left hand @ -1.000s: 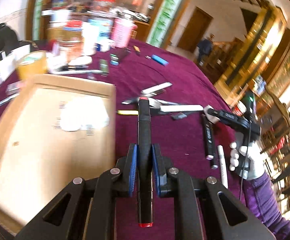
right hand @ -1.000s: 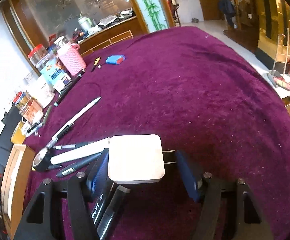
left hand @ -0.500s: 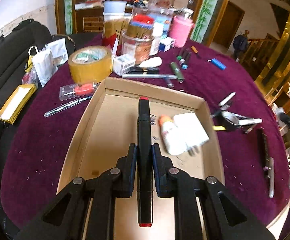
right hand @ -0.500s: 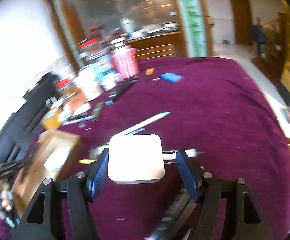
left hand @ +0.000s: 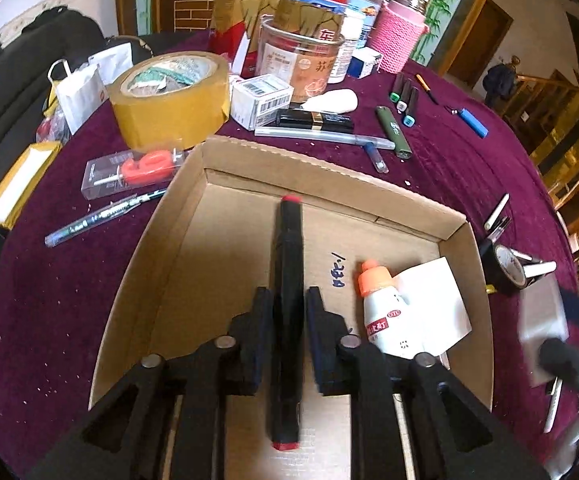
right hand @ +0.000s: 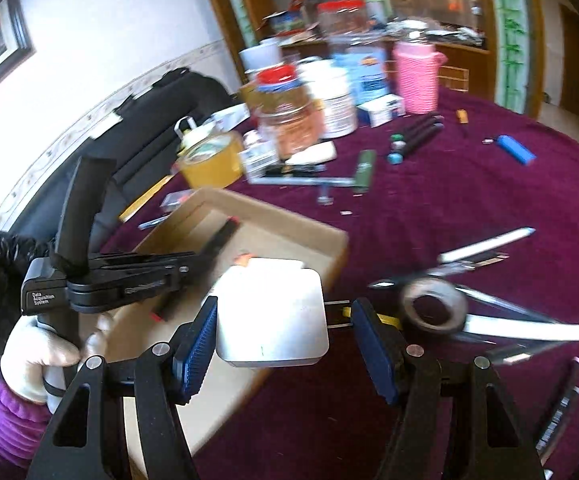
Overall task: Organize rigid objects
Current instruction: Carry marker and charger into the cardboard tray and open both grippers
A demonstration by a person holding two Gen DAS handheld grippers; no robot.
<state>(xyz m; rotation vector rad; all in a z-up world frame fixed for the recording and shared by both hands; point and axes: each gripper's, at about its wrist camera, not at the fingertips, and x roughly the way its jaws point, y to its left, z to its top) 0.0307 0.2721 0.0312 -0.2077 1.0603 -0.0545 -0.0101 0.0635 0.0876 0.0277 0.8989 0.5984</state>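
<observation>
over the cardboard box [left hand: 193, 216] my left gripper [left hand: 287, 316] pinches a black marker [left hand: 288, 264] lengthwise; right gripper [right hand: 283, 344], jaws wide, clamps a white charger [right hand: 271, 316].

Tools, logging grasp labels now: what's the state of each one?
Left tool: closed on the black marker, over the cardboard box.
Right tool: holding the white charger.

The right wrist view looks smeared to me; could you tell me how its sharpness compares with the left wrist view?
Right wrist view: motion blur smears the jars and black tape roll, and the white block is overexposed. Left wrist view: mostly sharp on the marker and cardboard box, blurred only at the right edge.
</observation>
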